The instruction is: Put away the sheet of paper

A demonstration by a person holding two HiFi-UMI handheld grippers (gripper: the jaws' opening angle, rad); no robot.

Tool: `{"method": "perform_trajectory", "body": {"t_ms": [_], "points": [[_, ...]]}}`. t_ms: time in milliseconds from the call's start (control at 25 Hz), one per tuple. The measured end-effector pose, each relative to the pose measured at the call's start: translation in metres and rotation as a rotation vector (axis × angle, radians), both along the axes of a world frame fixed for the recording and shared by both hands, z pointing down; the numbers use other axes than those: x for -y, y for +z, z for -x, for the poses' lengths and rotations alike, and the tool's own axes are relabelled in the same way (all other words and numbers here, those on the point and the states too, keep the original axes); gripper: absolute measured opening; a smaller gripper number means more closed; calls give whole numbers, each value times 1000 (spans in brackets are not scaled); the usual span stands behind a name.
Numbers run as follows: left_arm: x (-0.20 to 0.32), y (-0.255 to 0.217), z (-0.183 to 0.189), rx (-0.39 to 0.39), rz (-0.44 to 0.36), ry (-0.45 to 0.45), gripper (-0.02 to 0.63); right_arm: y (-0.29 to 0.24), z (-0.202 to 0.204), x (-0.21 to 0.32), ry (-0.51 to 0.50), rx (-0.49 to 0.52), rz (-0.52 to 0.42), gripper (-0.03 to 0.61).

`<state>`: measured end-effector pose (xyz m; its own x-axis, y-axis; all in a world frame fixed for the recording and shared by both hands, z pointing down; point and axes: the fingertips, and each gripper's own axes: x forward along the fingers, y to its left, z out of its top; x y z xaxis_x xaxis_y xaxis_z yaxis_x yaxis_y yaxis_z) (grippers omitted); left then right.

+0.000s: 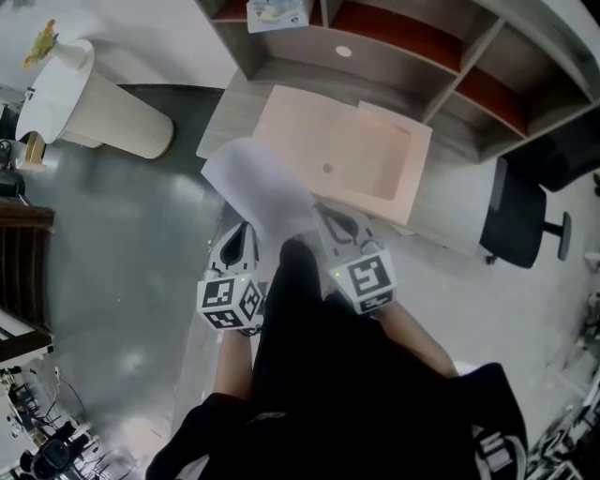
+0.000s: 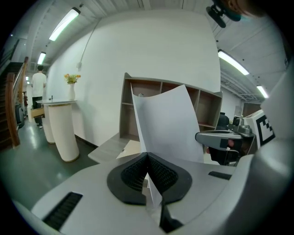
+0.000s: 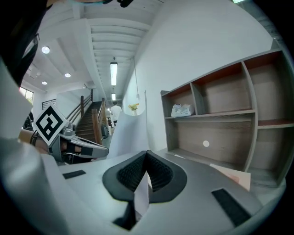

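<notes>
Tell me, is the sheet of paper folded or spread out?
Spread out: the sheet of paper is unfolded, slightly curved, its near edge clamped by the left gripper and the right gripper.

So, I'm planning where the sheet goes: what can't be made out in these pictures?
- Head view: the sheet of paper hides the near-left corner of the pink folder.
- Head view: the packet on the shelf is cut off by the top edge.
- Left gripper view: the sheet blocks most of the folder.

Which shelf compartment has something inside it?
The upper left compartment in the right gripper view: it alone holds a white packet.
</notes>
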<state>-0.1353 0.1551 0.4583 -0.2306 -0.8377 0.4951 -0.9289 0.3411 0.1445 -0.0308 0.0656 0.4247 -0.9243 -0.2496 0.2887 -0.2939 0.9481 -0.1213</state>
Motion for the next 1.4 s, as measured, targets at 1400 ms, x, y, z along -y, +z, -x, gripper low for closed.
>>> {"method": "perform_trajectory", "body": {"t_ms": [1400], "points": [[181,87,120,-281,154,549,44,121,110,123,389,-231,308,17]]}}
